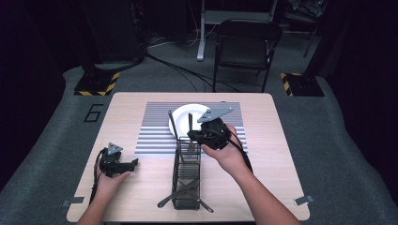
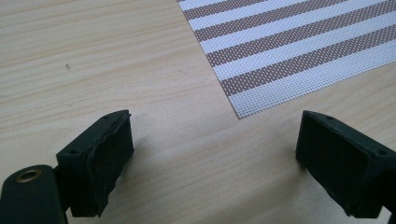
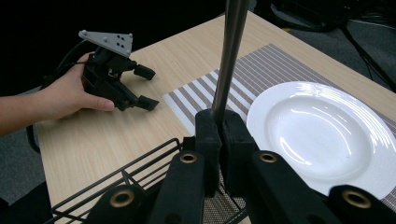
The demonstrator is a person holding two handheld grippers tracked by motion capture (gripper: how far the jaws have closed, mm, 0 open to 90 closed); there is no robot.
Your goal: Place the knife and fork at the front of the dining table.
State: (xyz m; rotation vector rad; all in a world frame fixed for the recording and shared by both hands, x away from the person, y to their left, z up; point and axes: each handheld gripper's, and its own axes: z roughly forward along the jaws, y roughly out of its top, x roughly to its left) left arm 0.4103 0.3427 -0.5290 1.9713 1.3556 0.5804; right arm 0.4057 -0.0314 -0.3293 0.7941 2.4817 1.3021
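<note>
Right gripper view: right claw [image 3: 219, 122] clamped on metal utensil handle [image 3: 232, 51], upright above wire caddy [image 3: 116, 175]. Stiff, slick, light; grip mid-shaft. Left claw [image 2: 215, 158] apart, empty on worktop [image 2: 93, 60].

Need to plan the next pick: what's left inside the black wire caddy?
The wire caddy holds a fork at mid-length and dark utensils crossed at its near end. The right gripper hides its far end while clamping a utensil handle.

The wire rack [image 1: 187, 174] blocks the table's [image 1: 277, 159] near middle, the plate [image 1: 185, 119] behind it; both sides lie free.
</note>
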